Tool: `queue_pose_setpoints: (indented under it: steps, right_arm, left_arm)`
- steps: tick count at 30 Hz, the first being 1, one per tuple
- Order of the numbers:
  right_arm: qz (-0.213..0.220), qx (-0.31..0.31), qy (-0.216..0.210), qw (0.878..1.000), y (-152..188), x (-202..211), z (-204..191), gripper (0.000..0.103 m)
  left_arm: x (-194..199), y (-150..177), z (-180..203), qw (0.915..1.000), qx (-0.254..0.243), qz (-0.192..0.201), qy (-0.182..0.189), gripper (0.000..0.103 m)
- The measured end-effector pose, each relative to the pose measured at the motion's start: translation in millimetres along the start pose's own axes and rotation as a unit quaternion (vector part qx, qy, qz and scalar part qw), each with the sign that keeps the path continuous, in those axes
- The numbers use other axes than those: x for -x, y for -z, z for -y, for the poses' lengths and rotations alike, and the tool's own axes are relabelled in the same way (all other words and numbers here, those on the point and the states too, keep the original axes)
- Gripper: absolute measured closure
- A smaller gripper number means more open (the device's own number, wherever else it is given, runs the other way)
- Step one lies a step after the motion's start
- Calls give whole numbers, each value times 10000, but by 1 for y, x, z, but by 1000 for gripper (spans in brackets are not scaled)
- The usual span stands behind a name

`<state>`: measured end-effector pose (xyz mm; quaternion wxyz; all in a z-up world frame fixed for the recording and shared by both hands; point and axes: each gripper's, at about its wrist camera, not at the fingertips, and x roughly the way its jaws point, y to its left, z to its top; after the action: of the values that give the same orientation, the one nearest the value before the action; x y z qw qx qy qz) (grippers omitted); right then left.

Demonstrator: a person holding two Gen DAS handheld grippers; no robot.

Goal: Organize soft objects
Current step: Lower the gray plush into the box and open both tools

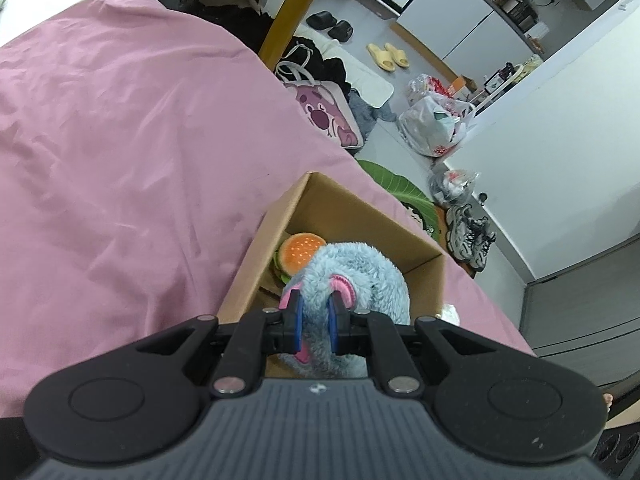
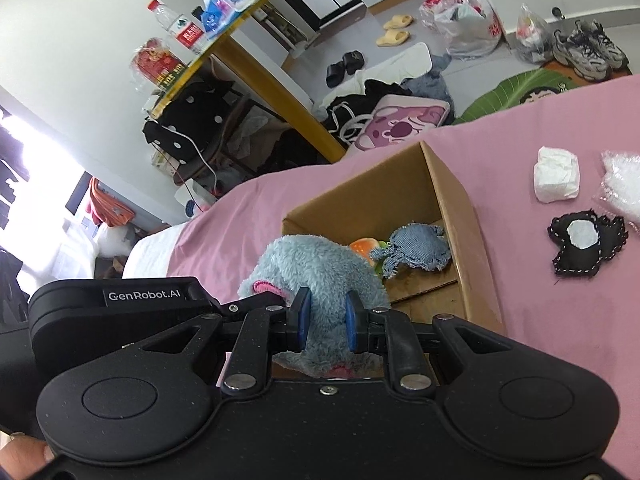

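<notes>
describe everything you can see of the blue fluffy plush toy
The blue plush toy is shaggy pale-blue fleece with pink-lined ears and pink patches underneath. Both grippers pinch it: the left gripper and the right gripper each squeeze fur between blue pads. It hangs over the open cardboard box, above a burger plush and denim piece.

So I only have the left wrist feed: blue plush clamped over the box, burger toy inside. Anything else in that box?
Observer: Yes, a denim soft toy lies in the cardboard box, beside the burger toy.
Operator: Is the right gripper free?
Observer: No, the right gripper also pinches the blue plush, next to the left gripper.
Operator: What's left outside?
Observer: On the pink sheet lie a black fabric piece and a white wad.
</notes>
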<state>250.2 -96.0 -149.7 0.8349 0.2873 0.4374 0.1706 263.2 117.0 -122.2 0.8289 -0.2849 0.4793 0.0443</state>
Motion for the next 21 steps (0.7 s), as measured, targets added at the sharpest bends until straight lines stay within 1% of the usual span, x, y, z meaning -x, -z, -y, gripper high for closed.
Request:
queue_pose_setpoints:
  steps: [3,4,6,8,10,12,14,16,17,18,19,21]
  right_arm:
    - [-73,-23,30,10000,-1,-8,1,83]
    - [-121,1,59,9999,-1,-12,1,80]
    - [-347,2,208,9992,-2,-23,2,77]
    - [-462,-7,163,9988,-1,-28,4,76]
    - [-494,23,95,9987,-1,-27,2,65]
    - [-489,57,34,9988,-1,-22,0,61]
    - [-473,111,38,9988,0,-16,-3,59]
    - [-462,139,17,9988,0,-9,-3,58]
    - [-444,150,15,9989,0,-5,-3,56]
    - [-406,177,47,9990,0,1,-3,51]
    - [-365,209,75,9991,-2,4,-3,49]
    - [-300,275,97,9991,-2,13,-2,48]
  left_arm:
    - [-5,-2,2,9999,-137,80,-62,91]
    - [-7,-3,3,9998,-140,93,-89,91]
    - [-9,-5,3,9997,-116,142,-155,91]
    - [-8,-6,3,9993,-156,218,-251,88]
    - [-6,-7,3,9990,-195,267,-292,88]
    - [-3,-8,3,9989,-210,264,-310,87]
    - [0,-10,5,9989,-210,259,-330,86]
    - [4,-10,7,9986,-258,289,-358,81]
    - [7,-9,9,9984,-290,312,-382,75]
    - [9,-8,9,9982,-311,329,-404,66]
    - [11,-7,11,9979,-327,344,-438,62]
    - [17,-5,14,9973,-364,410,-498,47]
